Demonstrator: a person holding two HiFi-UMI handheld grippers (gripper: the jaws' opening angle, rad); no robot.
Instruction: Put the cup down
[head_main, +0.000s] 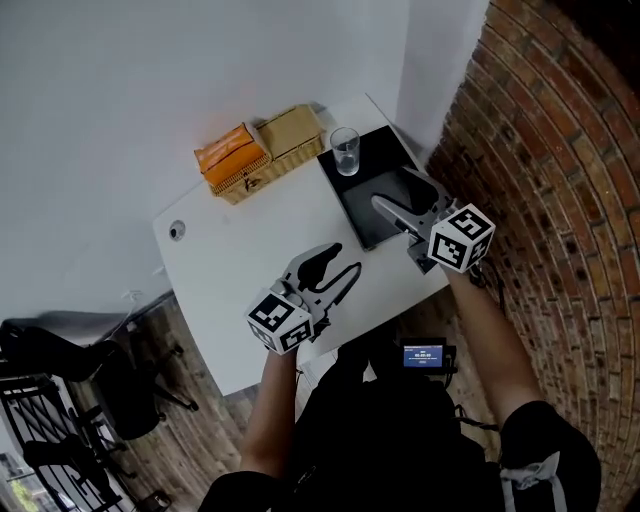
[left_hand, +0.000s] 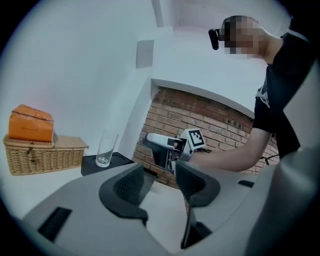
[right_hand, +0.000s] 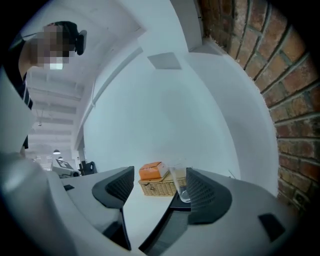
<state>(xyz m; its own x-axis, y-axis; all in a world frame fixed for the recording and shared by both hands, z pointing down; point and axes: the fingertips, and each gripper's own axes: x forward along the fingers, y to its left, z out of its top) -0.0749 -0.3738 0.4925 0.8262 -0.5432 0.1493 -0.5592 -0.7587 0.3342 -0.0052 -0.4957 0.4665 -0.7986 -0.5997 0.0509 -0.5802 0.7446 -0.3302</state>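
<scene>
A clear glass cup (head_main: 345, 152) stands upright on the far corner of a black tray (head_main: 372, 210) at the table's right end. The cup (left_hand: 106, 148) shows left of centre in the left gripper view and just inside the right jaw in the right gripper view (right_hand: 180, 186). My right gripper (head_main: 405, 198) hovers open over the tray, short of the cup, with nothing between its jaws. My left gripper (head_main: 335, 271) is open and empty above the white table (head_main: 250, 270) near the front edge.
A wicker basket (head_main: 285, 140) with an orange packet (head_main: 230, 153) on it stands at the table's back edge, left of the cup. A brick wall (head_main: 560, 180) runs close along the right. A small round hole (head_main: 177, 231) marks the table's left end.
</scene>
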